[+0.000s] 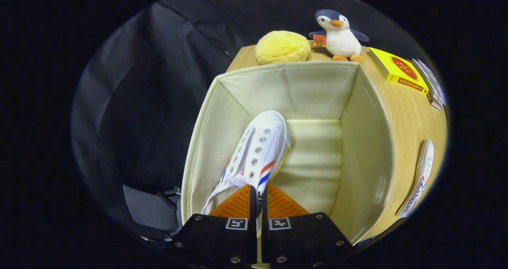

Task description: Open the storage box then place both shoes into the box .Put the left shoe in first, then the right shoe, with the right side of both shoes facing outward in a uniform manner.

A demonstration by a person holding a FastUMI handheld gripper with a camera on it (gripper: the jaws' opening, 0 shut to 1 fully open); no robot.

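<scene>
Landmark = storage box (369,150), cream fabric, open top, sitting on a wood table (408,114).

Left of box: dark booth cloth in folds, w/ a grey mesh-looking panel (149,211) low down near the box's near-left corner; can't tell what it is.

Inside box, left half: white sneaker (258,150) w/ metal eyelets and a red + blue stripe on its side. Toe points toward the box's far wall, body tilted, leaning toward the left wall. Can't tell if its toe touches the box floor. Its heel end is at the gripper (258,199): fingers pressed nearly together, pinching the shoe's rear edge, thin strip of white fabric showing in the slit between them. Right half of box floor is bare, pale cream.

Behind box, on table: yellow plush ball (282,47) just past the far rim, roughly centre. To its right a penguin plush (339,35), upright, w/ a small orange tag at its wing, apart from the ball.

Right of box: yellow book (399,70) w/ red round mark, near the box's far-right corner, and a stack of other flat items (430,84) just beyond it. Further toward the near side, second white sneaker (418,179) lies on the table, same red/blue striping, well apart from the box's right wall.
</scene>
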